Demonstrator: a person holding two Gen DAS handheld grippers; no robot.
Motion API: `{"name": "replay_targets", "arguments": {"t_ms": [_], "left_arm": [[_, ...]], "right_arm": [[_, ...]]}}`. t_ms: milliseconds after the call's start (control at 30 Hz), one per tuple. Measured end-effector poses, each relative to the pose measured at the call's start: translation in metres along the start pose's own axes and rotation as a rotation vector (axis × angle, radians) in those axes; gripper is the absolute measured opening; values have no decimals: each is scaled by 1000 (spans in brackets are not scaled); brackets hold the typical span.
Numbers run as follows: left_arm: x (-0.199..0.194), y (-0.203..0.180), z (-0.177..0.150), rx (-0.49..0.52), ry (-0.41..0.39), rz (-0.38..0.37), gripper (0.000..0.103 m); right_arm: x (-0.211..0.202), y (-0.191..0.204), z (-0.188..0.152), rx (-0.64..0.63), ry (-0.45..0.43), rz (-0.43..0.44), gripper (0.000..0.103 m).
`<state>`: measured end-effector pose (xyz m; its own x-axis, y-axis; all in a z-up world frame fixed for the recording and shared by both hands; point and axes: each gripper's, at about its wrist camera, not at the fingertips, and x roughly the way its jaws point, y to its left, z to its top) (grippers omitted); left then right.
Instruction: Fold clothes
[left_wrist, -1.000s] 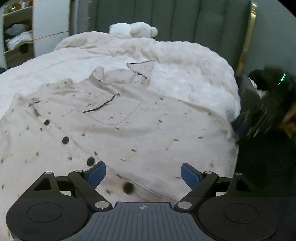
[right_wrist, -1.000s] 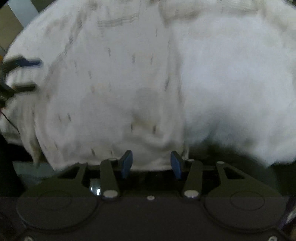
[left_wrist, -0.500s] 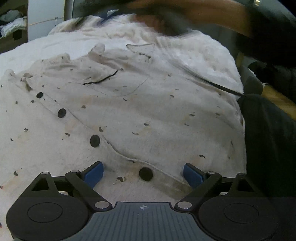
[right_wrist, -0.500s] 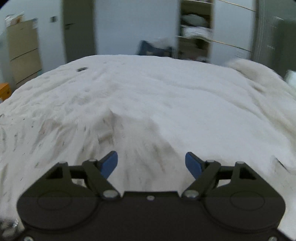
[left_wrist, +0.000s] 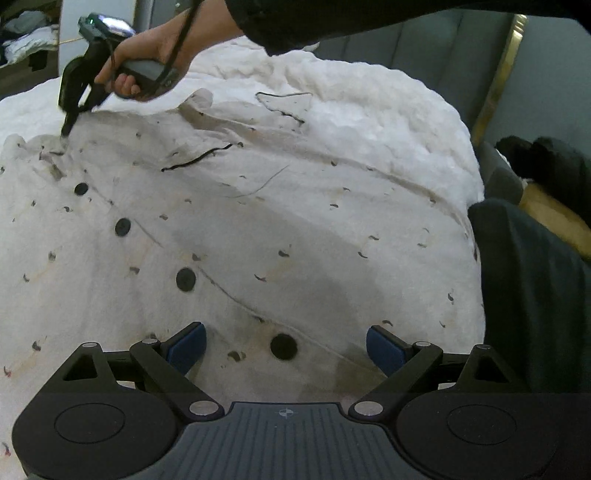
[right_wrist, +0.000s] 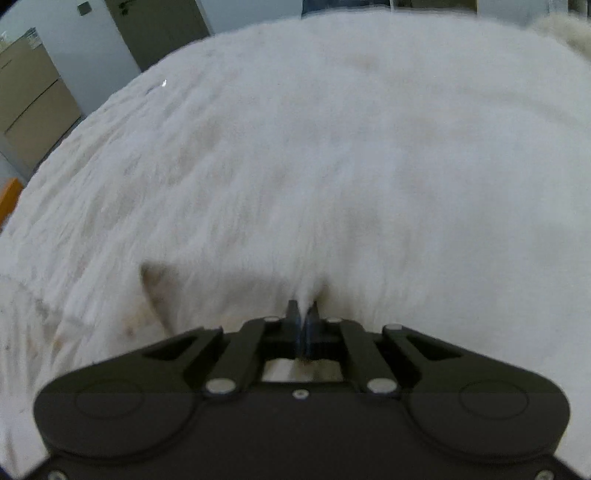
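A cream button-up shirt (left_wrist: 258, 229) with small dark marks and black buttons lies spread on the white fluffy bed. My left gripper (left_wrist: 286, 345) is open, low over the shirt's hem, a black button between its blue pads. My right gripper (right_wrist: 303, 314) is shut on a pinch of the shirt's fabric (right_wrist: 306, 291) near the collar side. It also shows in the left wrist view (left_wrist: 66, 131), held by a hand at the far left of the shirt.
The white fluffy bedspread (right_wrist: 332, 129) covers the bed. A grey-green padded headboard (left_wrist: 424, 40) with a gold edge stands behind. The person's dark clothing (left_wrist: 532, 295) is at the right. Cabinets and a door (right_wrist: 155, 29) stand across the room.
My right gripper has closed from open onto the shirt fabric at the far left. My left gripper has stayed open over the hem and moved slightly.
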<state>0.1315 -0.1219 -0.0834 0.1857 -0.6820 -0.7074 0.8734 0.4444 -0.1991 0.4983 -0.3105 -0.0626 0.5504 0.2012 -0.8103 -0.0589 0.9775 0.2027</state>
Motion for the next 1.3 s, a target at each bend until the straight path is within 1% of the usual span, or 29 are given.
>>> {"name": "replay_targets", "arguments": {"t_ms": [67, 100, 133, 167, 200, 233, 267, 300, 367, 400, 433, 500, 567, 600, 667, 700, 733, 767, 800, 833, 867, 933, 1033, 1100, 1167, 1200, 1233, 1300], "left_arm": [[2, 4, -2, -15, 8, 4, 92], [3, 4, -3, -16, 9, 6, 92], [3, 4, -3, -16, 9, 7, 92], [3, 4, -3, -15, 9, 9, 92], [3, 3, -3, -12, 9, 12, 92], [4, 1, -3, -9, 9, 16, 92], [5, 0, -3, -5, 9, 20, 92], [5, -1, -4, 0, 9, 25, 92], [8, -5, -5, 19, 16, 37, 92], [9, -6, -5, 28, 19, 44, 92], [10, -6, -5, 30, 20, 46, 92], [11, -7, -5, 32, 21, 48, 92], [12, -8, -5, 41, 24, 52, 92], [13, -8, -5, 43, 24, 53, 92], [14, -9, -5, 44, 24, 53, 92], [15, -9, -5, 45, 24, 52, 92], [16, -8, -5, 44, 25, 51, 92], [16, -8, -5, 43, 25, 50, 93], [17, -8, -5, 43, 25, 49, 93], [18, -8, -5, 43, 25, 49, 93], [18, -8, -5, 44, 26, 49, 93], [18, -9, -4, 51, 25, 54, 93], [17, -11, -5, 63, 23, 60, 93], [18, -11, -5, 62, 19, 57, 93], [18, -9, -6, 56, 15, 54, 93], [19, -9, -7, 56, 13, 54, 93], [19, -10, -8, 58, 11, 55, 93], [19, -11, -9, 65, 8, 60, 94]], "right_arm": [[1, 4, -6, -27, 26, -48, 10], [-4, 6, -12, -46, 28, -91, 21], [-16, 6, -17, -63, -1, -127, 34], [-29, 5, -23, -78, -41, -158, 42], [-42, 2, -28, -86, -79, -187, 56], [-58, -7, -34, -79, -114, -240, 61], [-75, -21, -42, -55, -137, -329, 62], [-91, -40, -50, -33, -142, -442, 62], [-109, -72, -63, 6, -126, -593, 64], [-122, -95, -75, 41, -108, -689, 64], [-130, -115, -85, 89, -85, -742, 64], [-142, -152, -102, 198, -35, -807, 64], [-149, -185, -120, 320, 7, -838, 64], [-151, -195, -127, 359, 14, -838, 64], [-152, -211, -139, 434, 25, -816, 62], [-149, -220, -147, 486, 36, -794, 56], [-148, -226, -153, 511, 45, -781, 42], [-149, -229, -160, 525, 53, -773, 25], [-152, -232, -164, 532, 55, -780, 3], [-155, -233, -168, 537, 55, -793, 0], [-166, -233, -171, 541, 30, -819, 0], [-204, -224, -178, 529, -62, -867, 0], [-263, -210, -193, 522, -196, -886, 0], [-303, -205, -219, 546, -259, -903, 0], [-339, -203, -252, 580, -296, -937, 0], [-349, -203, -266, 604, -310, -954, 0], [-357, -204, -277, 621, -318, -963, 0], [-357, -208, -321, 647, -295, -964, 1]]}}
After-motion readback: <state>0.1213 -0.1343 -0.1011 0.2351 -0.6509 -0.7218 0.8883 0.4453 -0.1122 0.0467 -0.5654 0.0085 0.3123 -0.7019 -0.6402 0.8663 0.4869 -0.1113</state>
